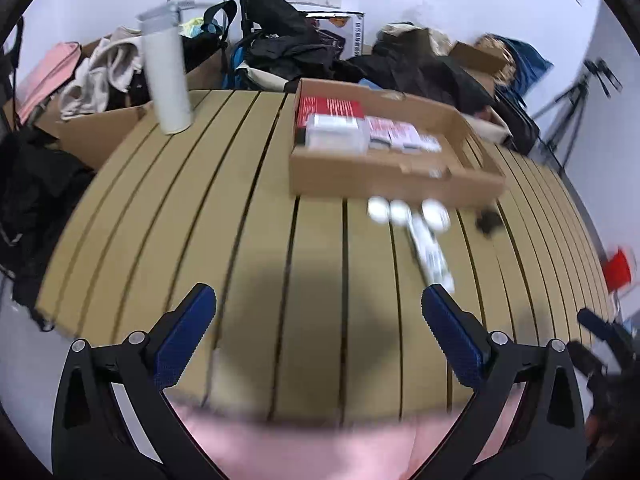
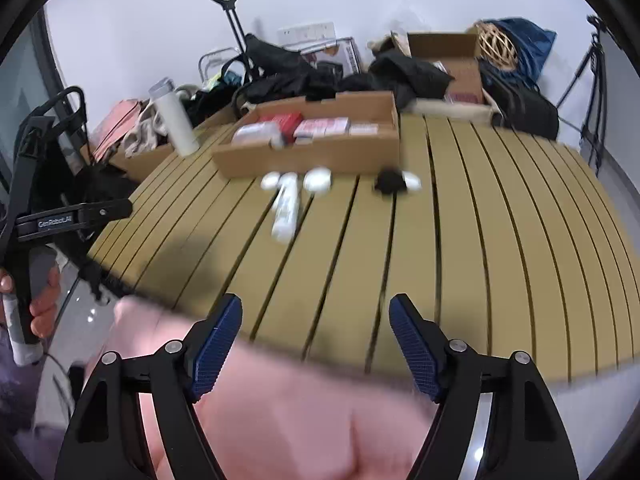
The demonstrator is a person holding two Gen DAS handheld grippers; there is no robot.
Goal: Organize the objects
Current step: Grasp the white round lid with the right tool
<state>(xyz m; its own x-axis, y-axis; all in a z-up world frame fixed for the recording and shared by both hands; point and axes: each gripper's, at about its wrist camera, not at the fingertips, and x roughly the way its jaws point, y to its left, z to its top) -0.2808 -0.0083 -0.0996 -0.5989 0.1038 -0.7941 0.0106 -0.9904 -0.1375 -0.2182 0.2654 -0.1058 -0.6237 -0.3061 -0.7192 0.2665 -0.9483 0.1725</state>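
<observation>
A shallow cardboard tray stands on the slatted table and holds red and white boxes. In front of it lie several small white round items, a white tube and a small black object. My left gripper is open and empty, low over the table's near edge. My right gripper is open and empty, also near the front edge. The left gripper's body shows in the right wrist view.
A tall white bottle stands at the table's far left corner. Bags, clothes and cardboard boxes pile behind the table. A tripod stands at right. Something red is at the table's right edge. Pink fabric lies below the grippers.
</observation>
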